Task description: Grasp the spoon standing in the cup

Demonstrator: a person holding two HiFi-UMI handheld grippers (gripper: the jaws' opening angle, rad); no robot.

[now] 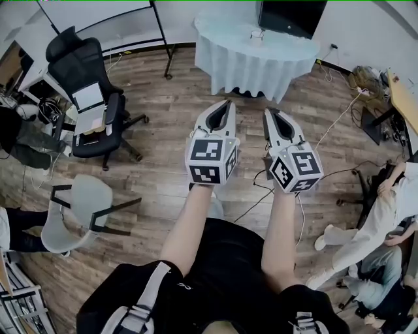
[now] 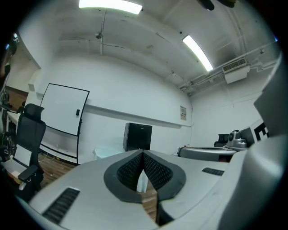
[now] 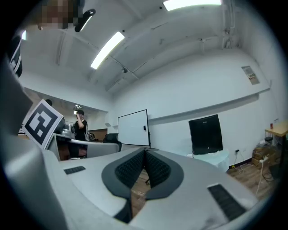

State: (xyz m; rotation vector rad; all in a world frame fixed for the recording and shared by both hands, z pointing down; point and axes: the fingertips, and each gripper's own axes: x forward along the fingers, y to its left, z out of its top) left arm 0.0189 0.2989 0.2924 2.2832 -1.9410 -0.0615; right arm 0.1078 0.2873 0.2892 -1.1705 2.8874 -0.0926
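Both grippers are held out side by side at waist height over a wooden floor. In the head view my left gripper (image 1: pixel 228 104) and my right gripper (image 1: pixel 268 112) both point toward a round table with a white cloth (image 1: pixel 215 45) several steps away. A small pale object (image 1: pixel 257 34) stands on that table, too small to tell whether it is the cup with the spoon. In the left gripper view the left gripper (image 2: pixel 142 153) is shut, with nothing between its ribbed pads. The right gripper (image 3: pixel 145 151) is likewise shut and empty in the right gripper view.
A black office chair (image 1: pixel 86 98) and a grey chair (image 1: pixel 77 210) stand at the left. Seated people (image 1: pixel 385 215) and a desk are at the right. Cables (image 1: pixel 339 124) trail across the floor. A black screen (image 1: pixel 290 16) stands behind the table, a whiteboard (image 3: pixel 133 128) by the wall.
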